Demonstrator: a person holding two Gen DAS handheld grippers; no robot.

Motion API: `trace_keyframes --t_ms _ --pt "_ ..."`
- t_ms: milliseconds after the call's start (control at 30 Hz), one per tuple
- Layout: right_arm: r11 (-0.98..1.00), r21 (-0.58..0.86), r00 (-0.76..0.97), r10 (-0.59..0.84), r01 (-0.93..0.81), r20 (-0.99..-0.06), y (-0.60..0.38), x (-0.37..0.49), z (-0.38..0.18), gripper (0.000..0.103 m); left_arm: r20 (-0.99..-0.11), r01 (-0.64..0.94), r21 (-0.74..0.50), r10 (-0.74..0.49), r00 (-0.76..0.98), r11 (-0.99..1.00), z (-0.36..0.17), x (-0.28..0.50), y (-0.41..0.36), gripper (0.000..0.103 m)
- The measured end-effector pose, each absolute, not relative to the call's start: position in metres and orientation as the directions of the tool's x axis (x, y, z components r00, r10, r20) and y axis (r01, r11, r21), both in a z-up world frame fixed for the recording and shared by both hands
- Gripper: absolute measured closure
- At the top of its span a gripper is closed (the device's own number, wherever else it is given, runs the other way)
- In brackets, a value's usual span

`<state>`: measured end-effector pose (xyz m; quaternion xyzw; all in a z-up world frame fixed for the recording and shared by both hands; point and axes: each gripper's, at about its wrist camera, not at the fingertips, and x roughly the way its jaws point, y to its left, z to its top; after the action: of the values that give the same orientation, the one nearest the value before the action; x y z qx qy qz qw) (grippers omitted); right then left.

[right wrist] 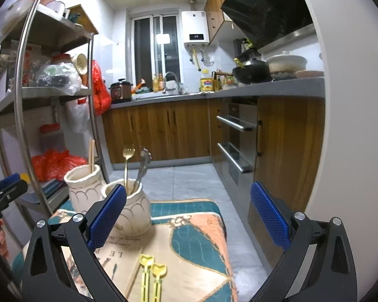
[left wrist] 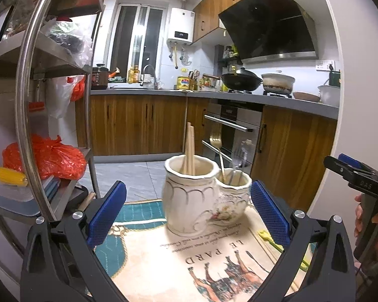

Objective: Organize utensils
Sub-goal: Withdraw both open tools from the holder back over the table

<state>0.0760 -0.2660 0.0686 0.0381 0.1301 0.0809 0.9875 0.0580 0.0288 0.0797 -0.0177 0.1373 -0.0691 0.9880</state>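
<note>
A cream double-pot utensil holder (left wrist: pixel 204 198) (right wrist: pixel 108 198) stands on a patterned cloth (left wrist: pixel 179 259) (right wrist: pixel 194 234). Wooden chopsticks (left wrist: pixel 189 148) (right wrist: pixel 91 154) stick up from its taller pot. A gold fork (left wrist: pixel 218 148) (right wrist: pixel 126 161) and a silver utensil (right wrist: pixel 143 166) stand in the lower pot. Two yellow plastic utensils (right wrist: pixel 151 276) (left wrist: pixel 277 245) lie on the cloth beside a wooden chopstick (right wrist: pixel 133 280). My left gripper (left wrist: pixel 186 212) is open with the holder just ahead of its jaws. My right gripper (right wrist: pixel 187 217) is open and empty above the cloth, the yellow utensils below it.
A steel shelf rack (left wrist: pixel 25 80) (right wrist: pixel 20 95) with bags stands at the left. Wooden cabinets (left wrist: pixel 138 123), an oven (left wrist: pixel 231 130) and a worktop with pots lie ahead. The right gripper (left wrist: pixel 360 176) and a hand (left wrist: pixel 360 216) show at the left view's right edge.
</note>
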Motion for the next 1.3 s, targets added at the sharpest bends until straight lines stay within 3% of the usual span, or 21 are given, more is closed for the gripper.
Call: trace_keyframes --t_ms 1067,1167,1300 --pt "0.980 0.059 0.886 0.197 -0.189 -0.420 -0.277 0.088 0.023 0.005 -0.606 0.256 -0.091 -0.257 0.752 0.962 0.000 0.077 -0.054 0.006" --pt "0.982 0.060 0.883 0.188 -0.180 -0.430 -0.277 0.090 0.020 0.005 -0.646 0.260 -0.073 -0.244 0.723 0.963 -0.007 0.080 -0.067 0.010" --pt "0.982 0.073 0.876 0.189 -0.175 -0.443 -0.279 0.090 0.018 0.005 -0.704 0.274 -0.041 -0.222 0.675 0.961 -0.021 0.082 -0.086 0.028"
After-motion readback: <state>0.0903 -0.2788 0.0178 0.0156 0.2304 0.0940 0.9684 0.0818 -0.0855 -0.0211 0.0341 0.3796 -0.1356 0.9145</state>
